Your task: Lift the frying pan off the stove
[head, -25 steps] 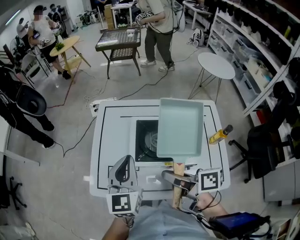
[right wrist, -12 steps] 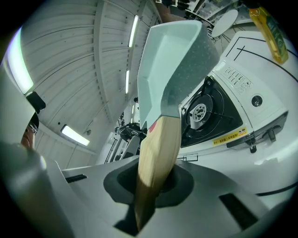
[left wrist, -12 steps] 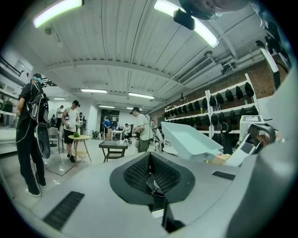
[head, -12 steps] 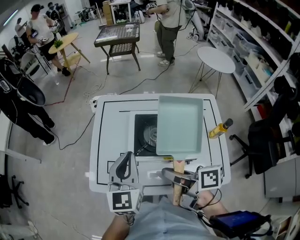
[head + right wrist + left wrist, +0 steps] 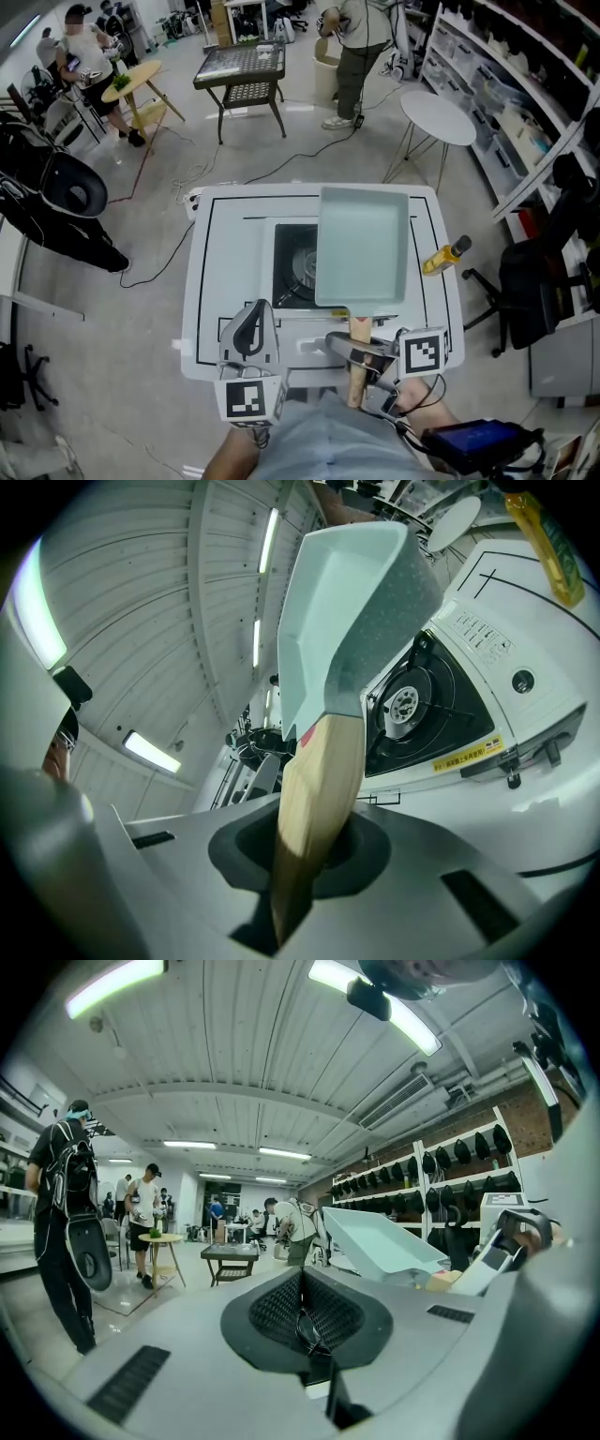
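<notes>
A square pale-green frying pan [image 5: 363, 246] with a wooden handle [image 5: 358, 367] hangs above the right half of the stove burner [image 5: 298, 265], clear of it. My right gripper [image 5: 361, 354] is shut on the handle near the table's front edge. In the right gripper view the handle [image 5: 314, 799] runs out from between the jaws to the pan [image 5: 347, 602], with the burner [image 5: 408, 702] bare below it. My left gripper [image 5: 251, 330] rests shut at the front left of the white table [image 5: 225, 234], holding nothing. The left gripper view shows the pan [image 5: 375, 1241] up at the right.
A yellow oil bottle [image 5: 442, 257] lies on the table's right edge and shows in the right gripper view too [image 5: 544, 532]. Behind the table are a round white side table [image 5: 437, 120], a dark table [image 5: 240, 67], floor cables and people. Shelves line the right wall.
The pan and both grippers keep their places. A person at the back has walked further away to the right.
</notes>
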{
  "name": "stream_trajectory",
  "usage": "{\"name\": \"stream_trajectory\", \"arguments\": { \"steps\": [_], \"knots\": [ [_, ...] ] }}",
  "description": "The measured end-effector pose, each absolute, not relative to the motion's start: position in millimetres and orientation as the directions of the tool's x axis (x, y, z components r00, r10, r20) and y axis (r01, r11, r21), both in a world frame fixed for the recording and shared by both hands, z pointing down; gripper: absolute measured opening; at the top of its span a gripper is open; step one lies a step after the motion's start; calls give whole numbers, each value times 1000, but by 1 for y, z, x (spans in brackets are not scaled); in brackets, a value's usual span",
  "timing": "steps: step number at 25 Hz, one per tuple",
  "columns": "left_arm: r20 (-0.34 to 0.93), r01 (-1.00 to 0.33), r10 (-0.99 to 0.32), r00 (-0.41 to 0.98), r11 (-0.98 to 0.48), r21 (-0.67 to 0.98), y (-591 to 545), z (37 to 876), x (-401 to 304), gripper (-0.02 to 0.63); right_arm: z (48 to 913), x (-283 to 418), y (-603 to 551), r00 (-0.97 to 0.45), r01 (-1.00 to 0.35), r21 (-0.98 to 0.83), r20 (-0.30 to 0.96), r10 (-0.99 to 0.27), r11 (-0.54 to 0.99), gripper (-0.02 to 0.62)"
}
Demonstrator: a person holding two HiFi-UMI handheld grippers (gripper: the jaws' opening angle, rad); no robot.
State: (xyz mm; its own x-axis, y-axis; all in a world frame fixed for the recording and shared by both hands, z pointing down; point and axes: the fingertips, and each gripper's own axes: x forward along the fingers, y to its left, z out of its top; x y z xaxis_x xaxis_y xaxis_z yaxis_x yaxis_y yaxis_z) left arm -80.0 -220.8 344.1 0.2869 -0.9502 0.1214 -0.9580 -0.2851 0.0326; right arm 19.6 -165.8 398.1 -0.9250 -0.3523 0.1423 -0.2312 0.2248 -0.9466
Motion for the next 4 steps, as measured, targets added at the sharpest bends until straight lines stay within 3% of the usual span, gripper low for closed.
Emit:
{"name": "stream_trajectory", "arguments": {
  "steps": [4],
  "knots": [
    [123, -959, -951, 283, -282, 31, -222, 344, -80, 18, 402, 21, -167, -927, -240, -945, 156, -340, 222, 64]
  ]
}}
